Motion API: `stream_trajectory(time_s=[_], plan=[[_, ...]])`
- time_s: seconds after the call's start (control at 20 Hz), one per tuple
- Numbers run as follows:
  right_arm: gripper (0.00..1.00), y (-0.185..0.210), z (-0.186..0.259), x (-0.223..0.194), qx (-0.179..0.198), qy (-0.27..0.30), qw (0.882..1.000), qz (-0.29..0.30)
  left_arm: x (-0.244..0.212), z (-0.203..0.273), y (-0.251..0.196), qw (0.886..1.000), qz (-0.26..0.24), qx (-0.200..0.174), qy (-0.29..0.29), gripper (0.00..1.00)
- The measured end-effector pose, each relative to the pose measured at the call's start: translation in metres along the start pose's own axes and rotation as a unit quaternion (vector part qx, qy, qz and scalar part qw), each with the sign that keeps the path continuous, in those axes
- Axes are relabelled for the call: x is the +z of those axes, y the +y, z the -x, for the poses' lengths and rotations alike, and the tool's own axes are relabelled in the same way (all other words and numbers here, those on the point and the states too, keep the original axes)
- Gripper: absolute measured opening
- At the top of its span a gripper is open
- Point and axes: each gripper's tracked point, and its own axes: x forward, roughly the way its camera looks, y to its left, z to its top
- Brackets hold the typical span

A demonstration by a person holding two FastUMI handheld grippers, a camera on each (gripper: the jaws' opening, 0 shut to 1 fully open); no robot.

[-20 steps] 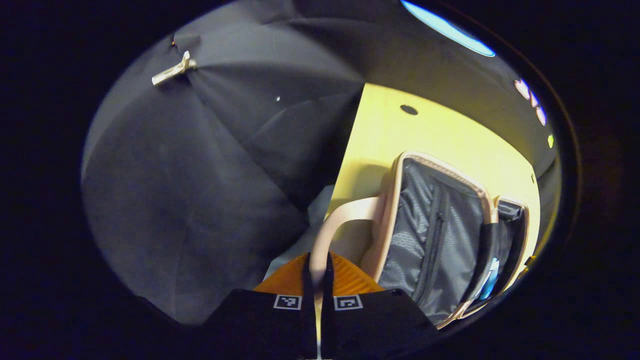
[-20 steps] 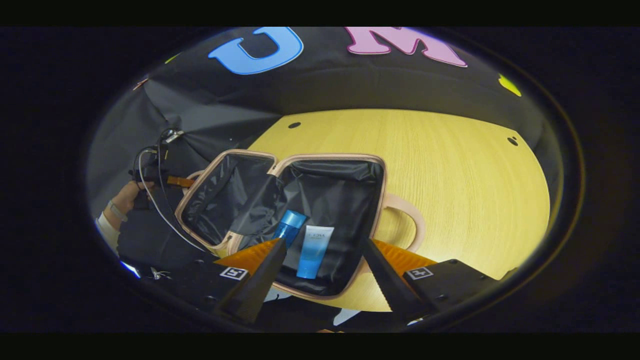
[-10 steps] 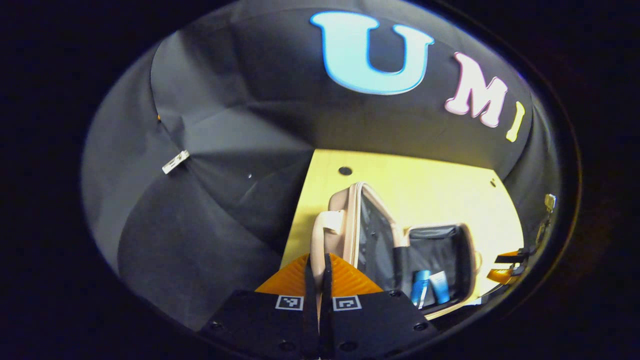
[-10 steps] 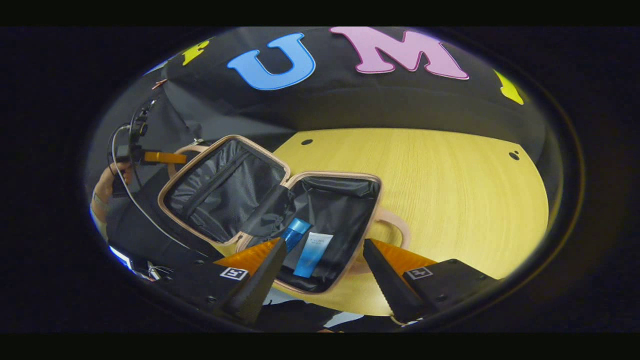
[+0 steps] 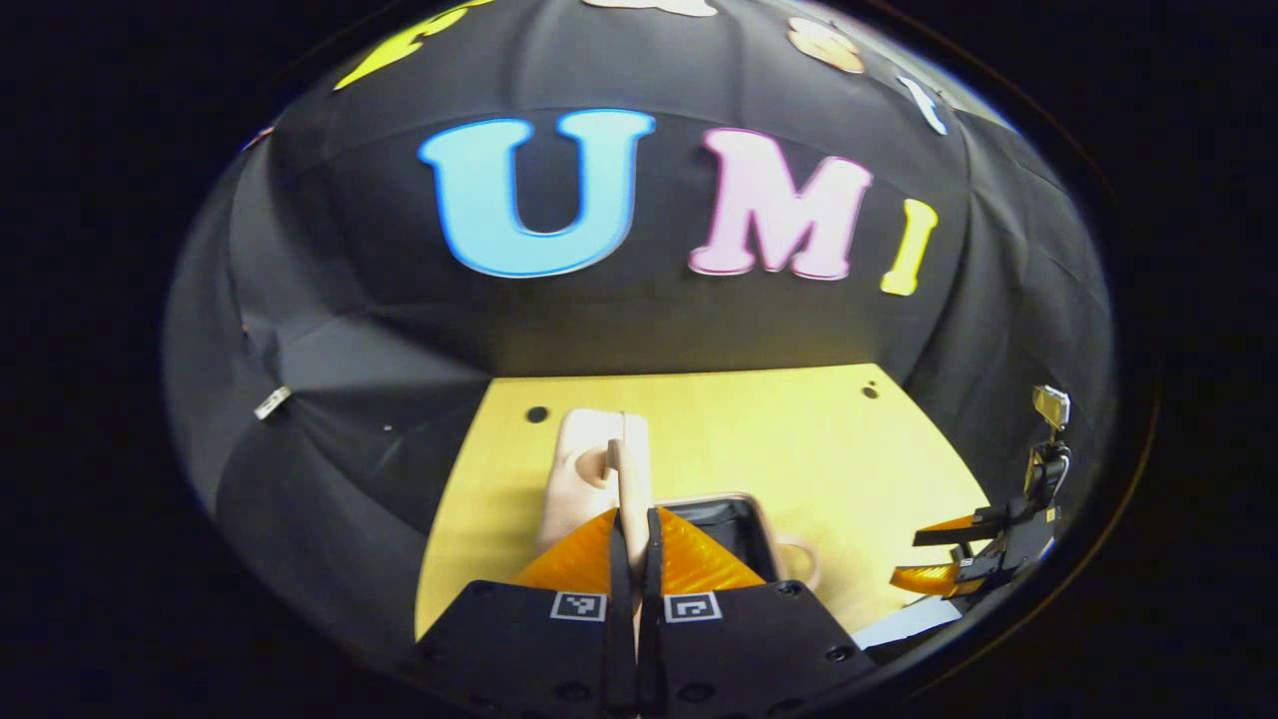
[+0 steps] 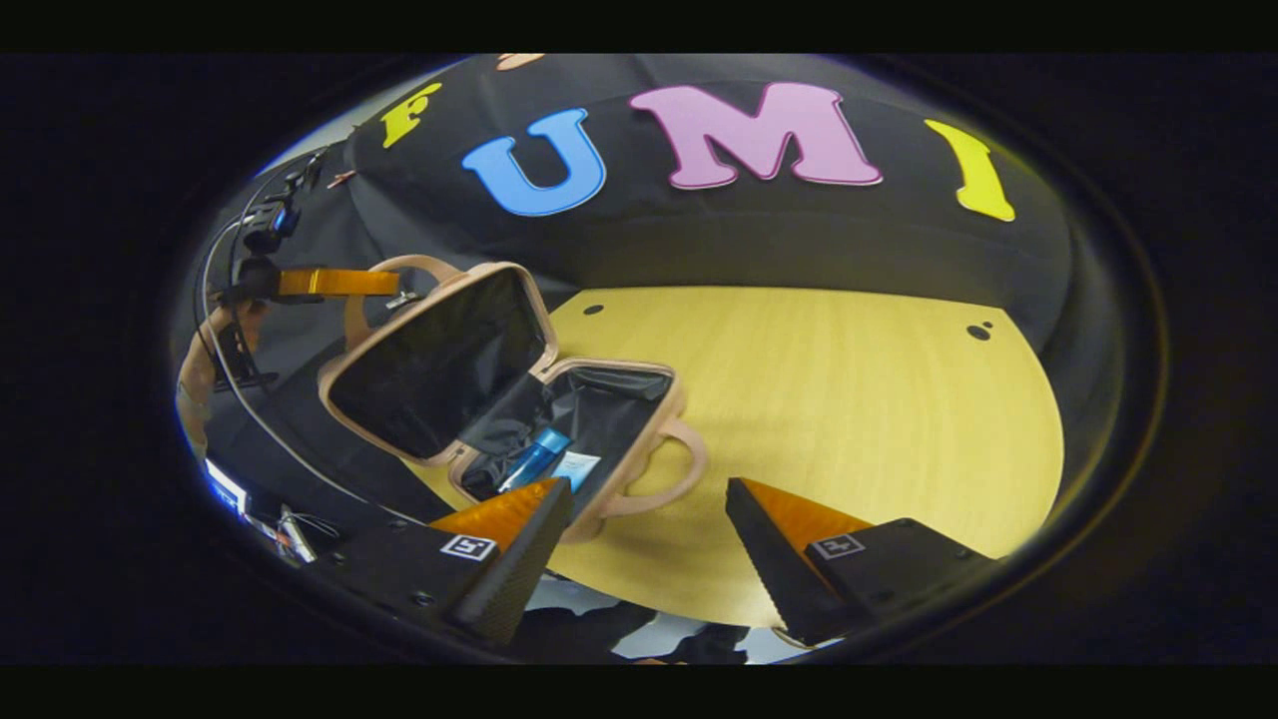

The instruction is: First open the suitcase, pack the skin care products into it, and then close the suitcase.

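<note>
My left gripper point(image 5: 633, 559) has its fingers pinched together on the loop handle point(image 6: 399, 268) of the pale pink hard-shell suitcase point(image 6: 559, 399), holding its dark-lined lid point(image 6: 439, 361) raised at a slant over the base on the yellow wooden table point(image 6: 829, 399). Inside the base lie a blue bottle point(image 6: 534, 458) and a white-and-blue tube point(image 6: 574, 467), side by side. My right gripper point(image 6: 649, 549) hangs with fingers wide apart, empty, near the suitcase's front handle point(image 6: 671, 469).

No legible text or label on the tube point(image 6: 572, 469) or elsewhere.
</note>
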Motion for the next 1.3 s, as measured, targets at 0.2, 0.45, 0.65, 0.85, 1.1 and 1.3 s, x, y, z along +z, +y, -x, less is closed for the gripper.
stream_trajectory(time_s=[0.2,0.45,0.65,0.85,1.1,1.3], plan=[[0.98,-0.037,0.024,-0.013,-0.019,0.002,1.000,-0.022,-0.039,-0.046,-0.097,0.998,-0.005,-0.045,0.031,0.06],[0.97,-0.079,0.054,-0.033,-0.048,0.010,0.998,-0.041,-0.099,-0.108,-0.152,0.995,-0.019,-0.063,0.078,0.07],[0.97,-0.103,0.072,-0.042,-0.072,0.009,0.996,-0.051,-0.145,-0.145,-0.178,0.988,0.005,-0.066,0.138,0.07],[0.98,-0.114,0.078,-0.043,-0.089,0.002,0.993,-0.071,-0.174,-0.165,-0.191,0.984,-0.019,-0.071,0.160,0.10],[0.98,-0.117,0.078,-0.039,-0.104,-0.010,0.993,-0.062,-0.168,-0.160,-0.202,0.984,-0.033,-0.077,0.159,0.25],[0.98,-0.112,0.066,-0.029,-0.104,-0.019,0.993,-0.054,-0.147,-0.140,-0.199,0.990,-0.036,-0.073,0.111,0.62]])
